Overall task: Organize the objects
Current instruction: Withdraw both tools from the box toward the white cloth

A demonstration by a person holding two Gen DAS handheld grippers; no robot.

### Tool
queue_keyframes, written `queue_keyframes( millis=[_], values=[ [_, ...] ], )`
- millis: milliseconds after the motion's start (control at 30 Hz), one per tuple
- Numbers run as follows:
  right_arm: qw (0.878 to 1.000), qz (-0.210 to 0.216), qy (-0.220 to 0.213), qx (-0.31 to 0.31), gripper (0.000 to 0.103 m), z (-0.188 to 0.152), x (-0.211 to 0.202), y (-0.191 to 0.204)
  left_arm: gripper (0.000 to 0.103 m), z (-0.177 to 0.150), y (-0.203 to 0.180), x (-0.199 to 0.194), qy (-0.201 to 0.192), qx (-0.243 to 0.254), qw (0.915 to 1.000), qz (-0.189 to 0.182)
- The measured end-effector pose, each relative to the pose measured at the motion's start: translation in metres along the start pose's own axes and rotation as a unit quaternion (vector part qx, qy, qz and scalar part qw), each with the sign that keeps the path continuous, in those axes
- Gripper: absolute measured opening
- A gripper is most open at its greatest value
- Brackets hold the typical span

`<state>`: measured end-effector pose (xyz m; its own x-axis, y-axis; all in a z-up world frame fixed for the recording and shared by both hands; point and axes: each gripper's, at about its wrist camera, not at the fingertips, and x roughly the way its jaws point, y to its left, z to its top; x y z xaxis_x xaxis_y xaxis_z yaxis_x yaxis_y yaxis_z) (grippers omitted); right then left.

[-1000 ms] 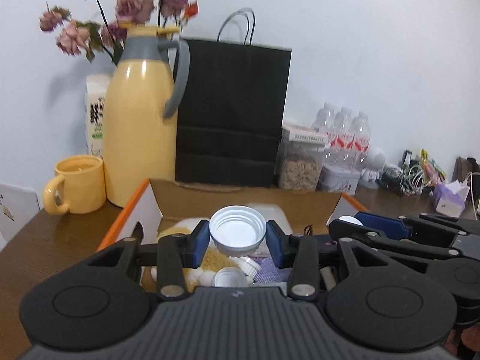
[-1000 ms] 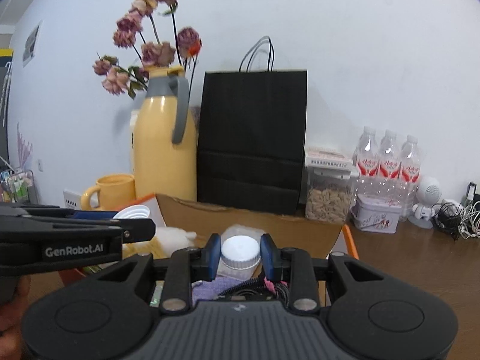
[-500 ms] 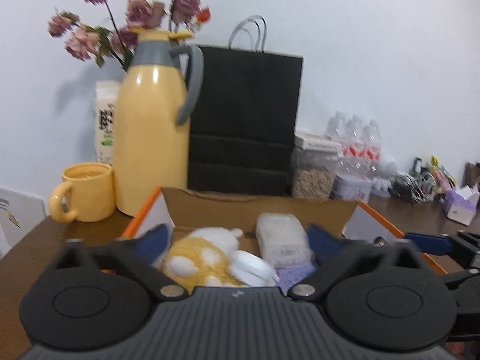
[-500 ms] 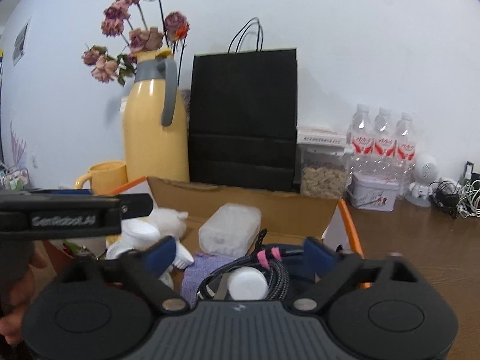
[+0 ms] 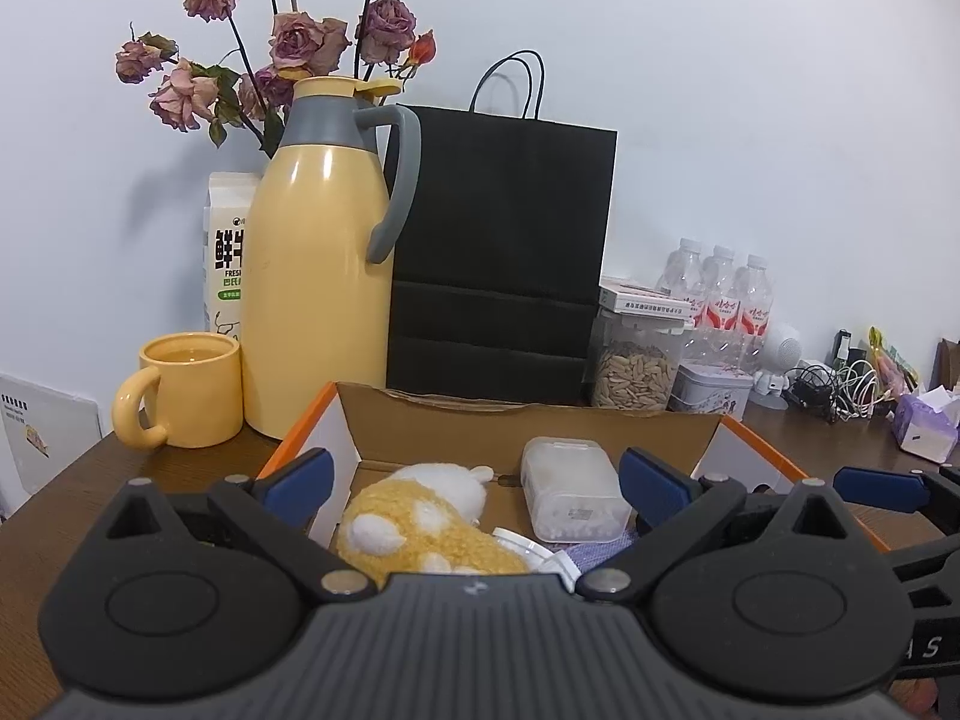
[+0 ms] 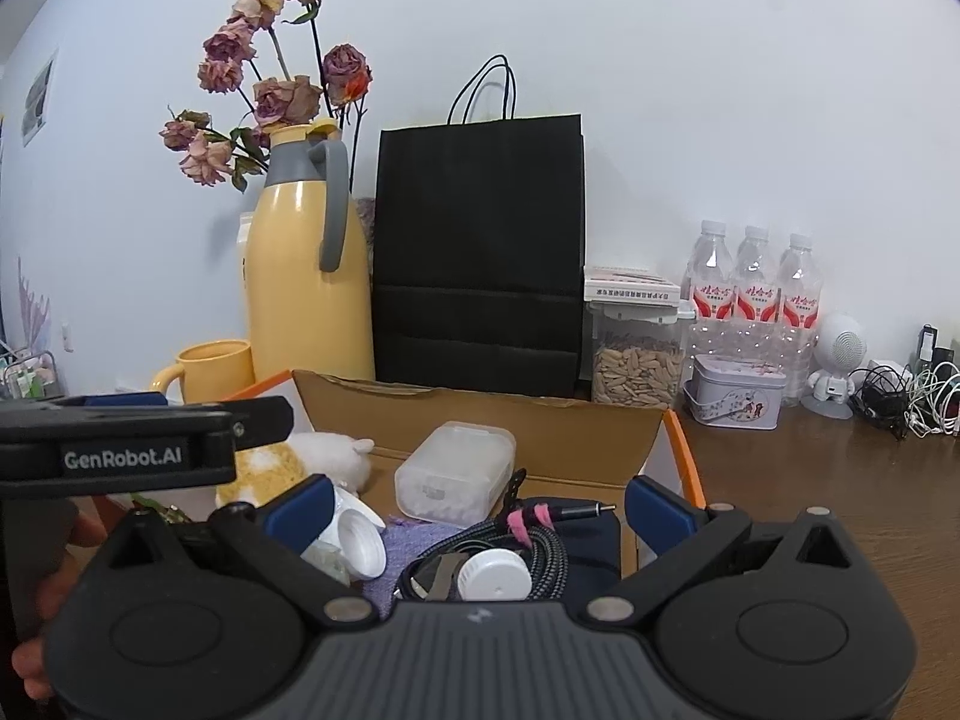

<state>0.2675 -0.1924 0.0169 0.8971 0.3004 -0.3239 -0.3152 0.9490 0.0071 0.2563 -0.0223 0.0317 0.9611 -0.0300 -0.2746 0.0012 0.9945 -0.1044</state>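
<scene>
An open cardboard box (image 5: 528,420) (image 6: 480,414) with orange flaps holds a yellow-and-white plush toy (image 5: 420,516) (image 6: 282,462), a clear plastic case (image 5: 570,495) (image 6: 456,474), a white cup (image 6: 354,540), a white capped jar (image 6: 495,576) on a braided cable (image 6: 540,546), and a purple cloth (image 6: 408,546). My left gripper (image 5: 474,477) is open and empty over the box's near edge. My right gripper (image 6: 477,504) is open and empty above the jar and cable.
Behind the box stand a yellow thermos jug (image 5: 318,264), a yellow mug (image 5: 186,390), a black paper bag (image 5: 498,252), a jar of seeds (image 5: 636,360), water bottles (image 6: 756,294) and a tin (image 6: 735,390). Cables (image 6: 906,396) lie at right.
Both grippers opened: the left let go of the white cup and the right let go of the white jar, which now lie in the box. Both grippers drew back slightly.
</scene>
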Motion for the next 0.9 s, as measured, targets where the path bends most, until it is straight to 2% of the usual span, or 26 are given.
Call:
queue_keyframes(
  millis=[267, 467, 900],
  values=[
    [1.000, -0.008, -0.017, -0.002, 0.103, -0.003, -0.021, -0.004, 0.103, -0.001, 0.001, -0.025, -0.011, -0.004, 0.9998, -0.014],
    [1.000, -0.012, -0.024, -0.002, 0.103, -0.010, -0.043, -0.007, 0.103, -0.011, 0.003, -0.041, -0.006, 0.004, 0.9999, -0.009],
    [0.999, -0.009, 0.031, -0.004, 0.103, -0.044, -0.071, -0.012, 0.103, -0.035, 0.015, -0.073, 0.026, 0.004, 0.9997, 0.004]
  ],
)
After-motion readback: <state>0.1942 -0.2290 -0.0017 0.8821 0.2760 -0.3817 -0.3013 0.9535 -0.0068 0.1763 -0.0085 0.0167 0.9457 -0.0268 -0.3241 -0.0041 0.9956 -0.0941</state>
